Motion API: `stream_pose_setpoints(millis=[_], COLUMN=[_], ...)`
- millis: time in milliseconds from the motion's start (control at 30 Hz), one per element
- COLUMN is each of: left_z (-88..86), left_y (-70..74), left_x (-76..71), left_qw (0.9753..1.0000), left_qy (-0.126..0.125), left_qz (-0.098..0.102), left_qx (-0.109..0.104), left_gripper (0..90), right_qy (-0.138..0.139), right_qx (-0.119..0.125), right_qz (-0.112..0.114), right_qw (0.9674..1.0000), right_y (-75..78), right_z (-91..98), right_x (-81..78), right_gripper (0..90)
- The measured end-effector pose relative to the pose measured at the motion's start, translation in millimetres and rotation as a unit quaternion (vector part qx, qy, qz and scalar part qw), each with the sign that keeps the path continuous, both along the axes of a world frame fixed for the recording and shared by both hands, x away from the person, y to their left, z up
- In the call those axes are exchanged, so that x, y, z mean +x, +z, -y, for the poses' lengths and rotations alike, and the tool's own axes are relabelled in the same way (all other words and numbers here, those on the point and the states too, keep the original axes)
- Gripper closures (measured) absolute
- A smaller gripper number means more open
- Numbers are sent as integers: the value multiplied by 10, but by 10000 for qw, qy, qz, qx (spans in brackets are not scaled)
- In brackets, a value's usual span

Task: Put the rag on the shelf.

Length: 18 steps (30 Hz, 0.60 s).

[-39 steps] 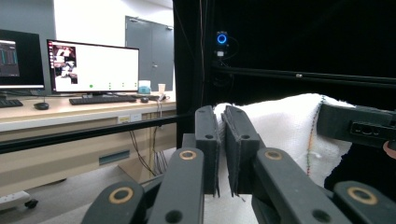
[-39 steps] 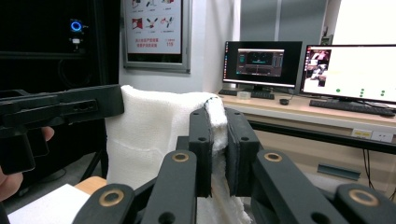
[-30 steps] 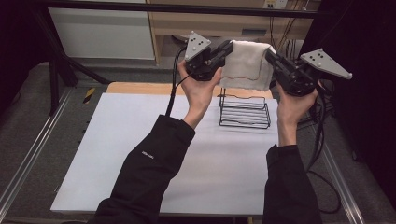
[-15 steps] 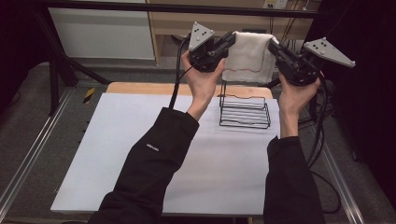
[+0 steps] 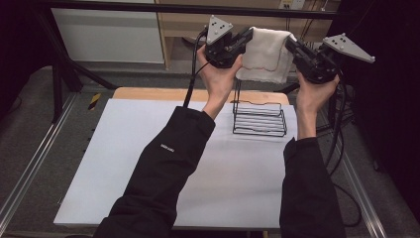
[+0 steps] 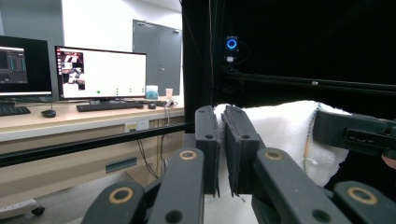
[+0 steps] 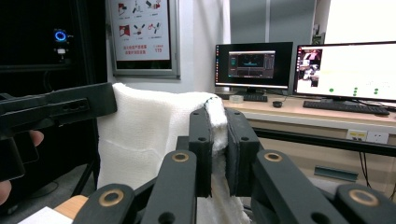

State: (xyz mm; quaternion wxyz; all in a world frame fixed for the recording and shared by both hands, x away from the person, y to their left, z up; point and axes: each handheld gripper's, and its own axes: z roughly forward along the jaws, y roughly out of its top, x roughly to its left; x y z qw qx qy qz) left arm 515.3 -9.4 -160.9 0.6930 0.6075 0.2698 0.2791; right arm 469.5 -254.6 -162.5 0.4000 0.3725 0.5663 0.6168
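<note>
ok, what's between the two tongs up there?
In the high view, a white cloth spans from the left tongs to the right tongs, each clamped on one end.

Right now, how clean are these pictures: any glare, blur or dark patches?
High view: even light, sharp on the white cloth, right edge falls into black. Left gripper view: the monitor glares white, the near left claw is soft. Right gripper view: bright screen, cloth weave readable.
</note>
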Motion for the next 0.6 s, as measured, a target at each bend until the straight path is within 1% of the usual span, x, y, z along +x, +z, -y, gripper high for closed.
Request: stream_pose_setpoints(millis=[100,300,500,600], left_z=[9,10,42,62], left_y=[17,4,-31,-51], left_x=[35,126,194,219], left_qw=[10000,10000,10000,9999], left_qy=[34,50,59,72], left_qz=[21,-60,-36,-2], left_qx=[4,-25,54,106], left_gripper=[842,843,843,843], right_qy=[15,13,-15,-22], right_qx=[45,48,41,29], right_qz=[4,-49,-93,-166], right_qw=[10000,10000,9999,9999], right_y=[4,-13,-29,-48], right_z=[6,-8,20,34], right_x=[56,161,250,304], right_gripper=[828,828,827,827])
